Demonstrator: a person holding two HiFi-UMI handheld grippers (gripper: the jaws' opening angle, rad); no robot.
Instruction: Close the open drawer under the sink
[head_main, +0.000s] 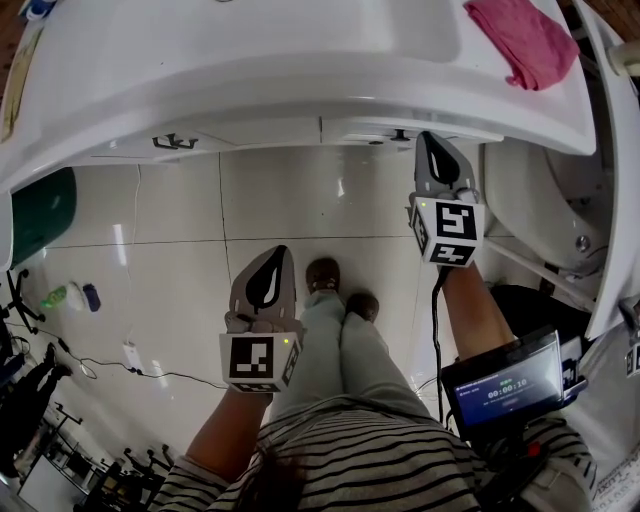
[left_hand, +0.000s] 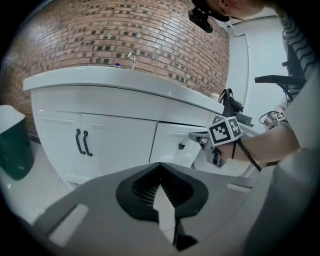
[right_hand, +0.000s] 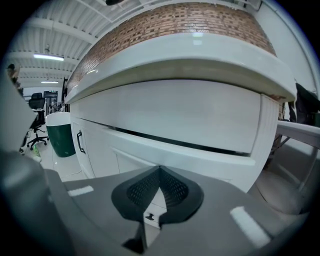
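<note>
The left hand-held gripper (head_main: 272, 262) hangs low, the right hand-held gripper (head_main: 432, 150) extends forward, both jaws together.

The sink top (head_main: 300, 70) is glossy, the wall (left_hand: 125, 30) rough brick, the floor tiles (head_main: 280, 200) shiny.

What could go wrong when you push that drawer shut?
The right gripper, jaws shut, sits beside the handle of the drawer, so a push there might skew it. Its tip could also slip into the dark gap above the drawer front and get pinched.
</note>
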